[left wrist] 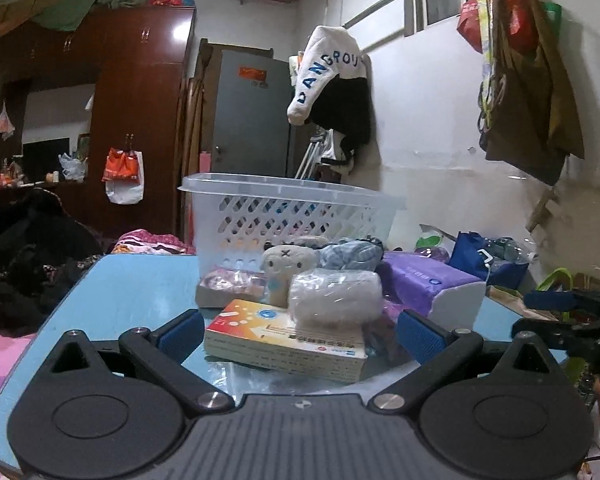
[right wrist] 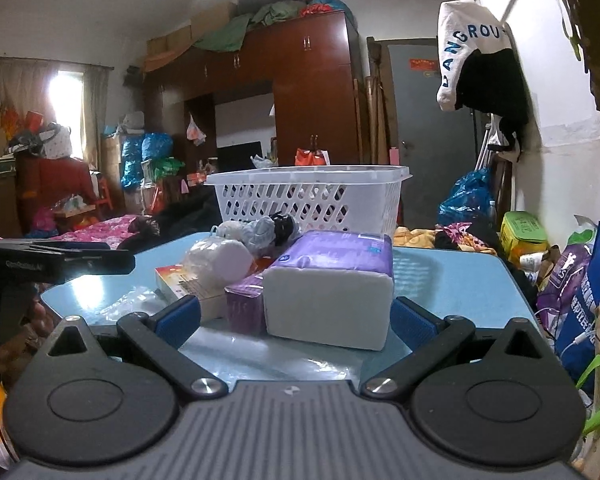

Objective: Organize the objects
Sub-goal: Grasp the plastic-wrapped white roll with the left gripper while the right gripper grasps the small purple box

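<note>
A white plastic basket (left wrist: 292,216) (right wrist: 312,196) stands at the far side of a blue table (left wrist: 132,292) (right wrist: 452,280). In front of it lie an orange-and-white box (left wrist: 284,340) (right wrist: 180,280), a bagged white roll (left wrist: 336,296) (right wrist: 220,260), a small cream plush toy (left wrist: 288,264), bundled blue-grey cloth (left wrist: 352,252) (right wrist: 260,232) and a purple tissue pack (left wrist: 428,284) (right wrist: 332,276). My left gripper (left wrist: 296,332) is open, its fingers either side of the box. My right gripper (right wrist: 296,320) is open around the tissue pack's near end.
A small purple box (right wrist: 244,304) lies left of the tissue pack. A pink wrapped packet (left wrist: 228,284) sits beside the plush. Clear plastic film (right wrist: 132,300) lies on the table. Bags (right wrist: 572,288) crowd the floor at right, a bed (right wrist: 96,232) at left.
</note>
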Available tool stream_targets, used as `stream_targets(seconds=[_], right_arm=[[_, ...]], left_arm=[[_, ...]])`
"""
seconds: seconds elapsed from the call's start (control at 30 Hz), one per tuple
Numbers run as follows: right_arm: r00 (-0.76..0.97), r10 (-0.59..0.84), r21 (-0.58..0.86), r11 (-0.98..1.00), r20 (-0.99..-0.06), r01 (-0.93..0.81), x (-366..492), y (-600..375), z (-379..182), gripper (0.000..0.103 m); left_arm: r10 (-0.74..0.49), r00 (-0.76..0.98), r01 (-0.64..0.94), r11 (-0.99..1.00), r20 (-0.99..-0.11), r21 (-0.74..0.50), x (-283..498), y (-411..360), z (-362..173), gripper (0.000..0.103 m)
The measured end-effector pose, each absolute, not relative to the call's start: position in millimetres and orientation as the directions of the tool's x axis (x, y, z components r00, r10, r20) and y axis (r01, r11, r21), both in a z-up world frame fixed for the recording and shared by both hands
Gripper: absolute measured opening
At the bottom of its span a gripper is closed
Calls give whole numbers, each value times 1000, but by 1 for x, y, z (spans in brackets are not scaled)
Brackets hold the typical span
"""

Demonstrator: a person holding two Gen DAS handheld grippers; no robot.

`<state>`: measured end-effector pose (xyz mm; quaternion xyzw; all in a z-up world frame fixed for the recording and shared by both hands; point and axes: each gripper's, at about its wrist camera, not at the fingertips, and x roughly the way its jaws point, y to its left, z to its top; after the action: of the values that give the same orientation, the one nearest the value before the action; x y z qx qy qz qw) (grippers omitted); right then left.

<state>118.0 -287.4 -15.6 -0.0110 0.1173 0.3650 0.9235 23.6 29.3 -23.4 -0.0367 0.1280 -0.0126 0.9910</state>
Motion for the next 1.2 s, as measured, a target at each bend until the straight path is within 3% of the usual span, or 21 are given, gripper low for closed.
stream_targets(seconds=[0.2, 0.27, 0.33, 0.4, 0.67, 0.93, 1.07, 1.13, 1.2], right_arm=[[658, 716, 78, 688, -231, -721, 115, -273, -22, 99], [651, 721, 62, 680, -238, -730, 114, -261, -25, 90], [644, 718, 60, 679, -264, -732, 116, -248, -29, 74], [630, 721, 55, 669, -288, -741, 120, -234, -34, 70], [686, 673, 60, 725, -277, -686, 129, -224, -35, 70], [718, 647, -36, 736, -258, -676, 119, -203, -36, 69], [750, 613, -53, 765, -249, -642, 120, -199, -38, 59], [767, 593, -55, 781, -245, -622, 121, -200, -39, 48], [761, 598, -35, 780, -250, -624, 124, -202, -39, 48]], left_arm=[[-50, 962, 29, 996, -267, -82, 48, 24, -19, 103], [-50, 959, 28, 996, -279, -80, 59, 22, -18, 103], [-53, 954, 32, 997, -296, -75, 72, 20, -17, 103], [-50, 951, 27, 997, -304, -77, 82, 19, -18, 103], [-46, 944, 22, 997, -327, -77, 99, 15, -21, 103], [-14, 941, -10, 998, -339, -67, 106, 16, -22, 103], [-7, 939, -12, 999, -344, -53, 108, 15, -23, 102], [-3, 939, -14, 999, -345, -46, 109, 14, -24, 97], [-5, 936, -11, 999, -351, -44, 110, 13, -25, 94]])
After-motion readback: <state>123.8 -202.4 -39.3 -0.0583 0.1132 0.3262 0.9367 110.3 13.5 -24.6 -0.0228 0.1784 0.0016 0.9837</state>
